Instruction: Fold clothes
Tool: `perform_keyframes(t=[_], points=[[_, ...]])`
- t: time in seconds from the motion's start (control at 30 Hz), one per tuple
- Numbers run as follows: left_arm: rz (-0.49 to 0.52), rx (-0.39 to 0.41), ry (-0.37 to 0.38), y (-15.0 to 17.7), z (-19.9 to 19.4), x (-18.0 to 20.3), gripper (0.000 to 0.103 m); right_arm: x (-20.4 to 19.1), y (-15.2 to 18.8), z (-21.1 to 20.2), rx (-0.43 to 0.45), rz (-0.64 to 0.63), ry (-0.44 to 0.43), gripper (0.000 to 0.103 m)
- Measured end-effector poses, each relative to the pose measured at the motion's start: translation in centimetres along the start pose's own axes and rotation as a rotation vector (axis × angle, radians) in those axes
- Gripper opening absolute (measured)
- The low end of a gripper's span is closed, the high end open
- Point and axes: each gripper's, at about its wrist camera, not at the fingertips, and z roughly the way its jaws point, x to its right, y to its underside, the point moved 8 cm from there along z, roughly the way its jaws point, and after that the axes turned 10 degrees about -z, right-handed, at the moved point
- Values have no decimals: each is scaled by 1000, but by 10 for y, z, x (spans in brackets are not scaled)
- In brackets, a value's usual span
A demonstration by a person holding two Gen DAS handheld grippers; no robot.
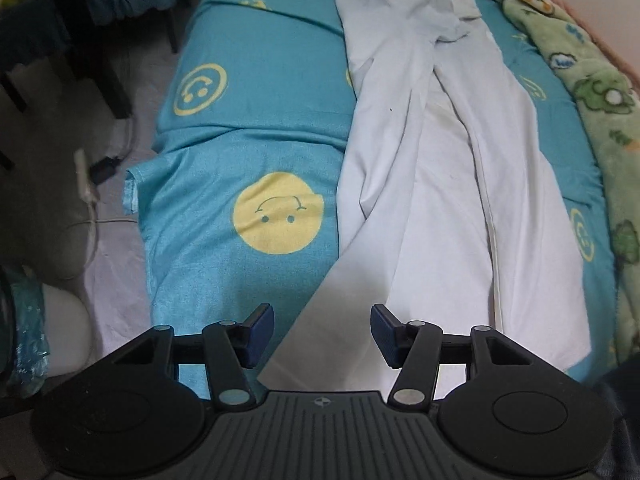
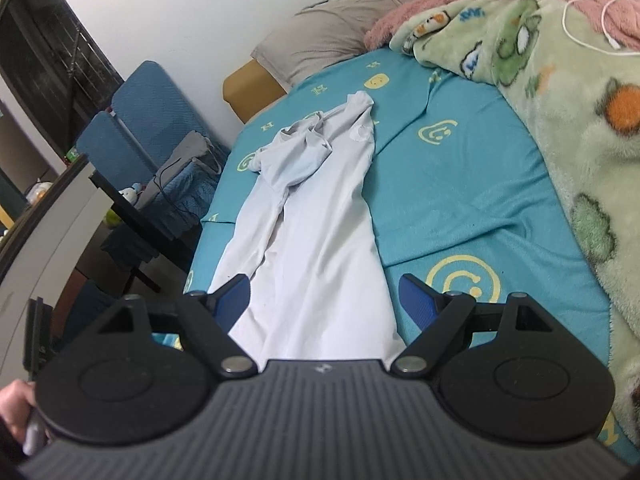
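1 white garment [image 1: 436, 184], long and narrow, already drawn in on itself lengthwise, lying on a bed under a teal sheet [image 1: 256, 60] printed with yellow smiley faces; its long axis runs straight away from both grippers, near hem towards the holder, collar end bunched and rumpled at the far end. 2 grippers present. Left gripper [image 1: 322, 334]: pointed steeply down over the near hem, its jaws partly apart, the hem's left corner lying between the 2 blue pads [image 1: 262, 334]; no pad is visibly pressing on cloth, so nothing is counted as held. Right gripper [image 2: 325, 300]: jaws spread wide, straddling the near end of the same garment [image 2: 316, 240], cloth between the pads but not pinched; it looks along the length at a shallower angle. Judged relation for the coming move: both grippers sit at the same near end, the left lower and closer to the fabric, so it appears the nearer to a grasp; a fold would most likely carry this hem away along the long axis towards the collar. Other items, counted: 1 green cartoon blanket [image 2: 580, 128] along the right side of the bed, 1 pink fleece [image 2: 460, 8] beyond it, 1 beige pillow [image 2: 332, 32] at the head, 1 blue folding chair [image 2: 136, 120] beside the bed.
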Motion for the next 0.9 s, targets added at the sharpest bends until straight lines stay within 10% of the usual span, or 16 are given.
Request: perform_keyframes(t=[0.57, 0.67, 0.9], points=[[272, -163, 210, 22, 29, -6, 40, 7, 10, 33, -111, 95, -33, 83], [305, -160, 170, 24, 29, -6, 6, 7, 14, 38, -137, 112, -48, 83], [531, 2, -12, 31, -12, 18, 3, 11, 17, 33, -135, 172, -71, 83]])
